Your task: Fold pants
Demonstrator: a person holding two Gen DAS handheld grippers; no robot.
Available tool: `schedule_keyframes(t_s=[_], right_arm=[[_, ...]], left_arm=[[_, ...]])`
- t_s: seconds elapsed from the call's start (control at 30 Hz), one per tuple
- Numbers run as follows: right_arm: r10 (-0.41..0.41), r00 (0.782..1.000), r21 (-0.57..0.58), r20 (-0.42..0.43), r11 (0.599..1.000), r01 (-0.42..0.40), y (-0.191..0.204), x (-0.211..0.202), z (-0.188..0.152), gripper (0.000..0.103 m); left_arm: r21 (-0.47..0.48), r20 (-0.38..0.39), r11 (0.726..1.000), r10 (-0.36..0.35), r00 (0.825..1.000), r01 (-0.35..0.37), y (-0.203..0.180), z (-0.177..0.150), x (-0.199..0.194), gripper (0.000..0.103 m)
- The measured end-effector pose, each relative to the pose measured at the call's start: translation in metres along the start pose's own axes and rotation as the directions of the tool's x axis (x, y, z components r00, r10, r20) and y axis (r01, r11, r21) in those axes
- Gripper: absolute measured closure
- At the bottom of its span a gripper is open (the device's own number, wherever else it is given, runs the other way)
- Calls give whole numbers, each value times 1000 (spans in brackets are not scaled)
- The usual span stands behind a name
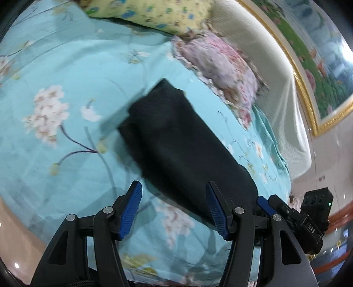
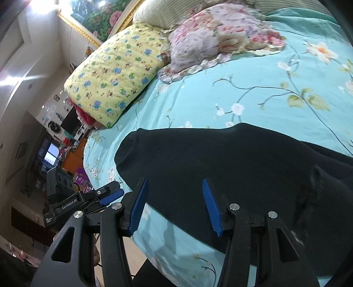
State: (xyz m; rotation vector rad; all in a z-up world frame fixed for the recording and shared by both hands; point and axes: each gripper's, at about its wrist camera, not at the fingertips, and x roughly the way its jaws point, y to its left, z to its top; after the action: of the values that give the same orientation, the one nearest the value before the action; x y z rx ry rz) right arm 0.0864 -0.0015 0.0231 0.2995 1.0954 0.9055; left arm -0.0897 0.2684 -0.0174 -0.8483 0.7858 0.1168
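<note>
Looking along my left gripper [image 1: 174, 207], I see its two blue pads standing well apart with nothing pressed between them; only the teal flowered bedsheet [image 1: 66, 72] and the near edge of the pants [image 1: 176, 141] show in the gap. The pants are dark, almost black, and lie flat on the bed as a long folded strip running away from me, starting just beyond my right-hand pad and ending in a squared corner farther ahead. Past that far end sits a pink flowered pillow [image 1: 220, 64], and to the left of it, farther still, a yellow printed pillow [image 1: 150, 13]. Off to the right of my fingers the other gripper's [image 1: 293, 216] black body shows, close beside mine. Along my right gripper [image 2: 175, 205] the pads also stand apart, a middling gap, gripping nothing. The pants [image 2: 220, 167] spread just ahead of and under the fingertips, filling the space between the pads and stretching away to my right, with a rounded end ahead and to the left. Beyond them the bedsheet [image 2: 253, 88] carries on to the pink flowered pillow [image 2: 216, 37] straight ahead and the yellow printed pillow [image 2: 117, 72] ahead on the left. My left gripper's [image 2: 106, 196] black housing sits just left of my fingers, by the edge of the bed.
</note>
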Motion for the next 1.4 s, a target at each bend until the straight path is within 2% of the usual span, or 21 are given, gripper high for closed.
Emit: schedule_keyframes(t_s=[0.27, 0.43, 0.67, 0.83, 1.1, 1.2, 1.27, 1.3, 1.4], right_arm=[[4, 999, -56, -50, 998, -7, 14, 24, 16, 50], [2, 996, -129, -92, 992, -14, 25, 44, 41, 50], [-2, 980, -261, -198, 964, -50, 44, 95, 80, 48], [-19, 960, -339, -281, 937, -81, 58, 145, 102, 48], [-40, 907, -418, -419, 895, -154, 73, 213, 113, 48], [-61, 892, -452, -447, 876, -167, 79, 227, 110, 48], [-58, 886, -459, -460, 869, -182, 82, 229, 106, 57], [-47, 884, -458, -464, 868, -194, 83, 229, 106, 65], [-44, 894, -477, -445, 857, -195, 88, 222, 102, 75]], left_arm=[[-85, -10, 996, 4, 1000, -5, 20, 16, 11, 42], [-133, -16, 991, 0, 1000, -2, 24, 28, 21, 42], [-170, -25, 985, -5, 1000, 0, 28, 39, 32, 42], [-202, -21, 979, -17, 1000, 13, 33, 45, 37, 42], [-223, -5, 975, -10, 1000, 9, 34, 45, 39, 42], [-202, -2, 979, 21, 1000, -21, 30, 46, 41, 50], [-179, -3, 983, 51, 999, -51, 27, 47, 43, 58], [-174, -4, 983, 63, 998, -63, 27, 47, 44, 61], [-175, -16, 983, 50, 999, -52, 28, 48, 45, 78]])
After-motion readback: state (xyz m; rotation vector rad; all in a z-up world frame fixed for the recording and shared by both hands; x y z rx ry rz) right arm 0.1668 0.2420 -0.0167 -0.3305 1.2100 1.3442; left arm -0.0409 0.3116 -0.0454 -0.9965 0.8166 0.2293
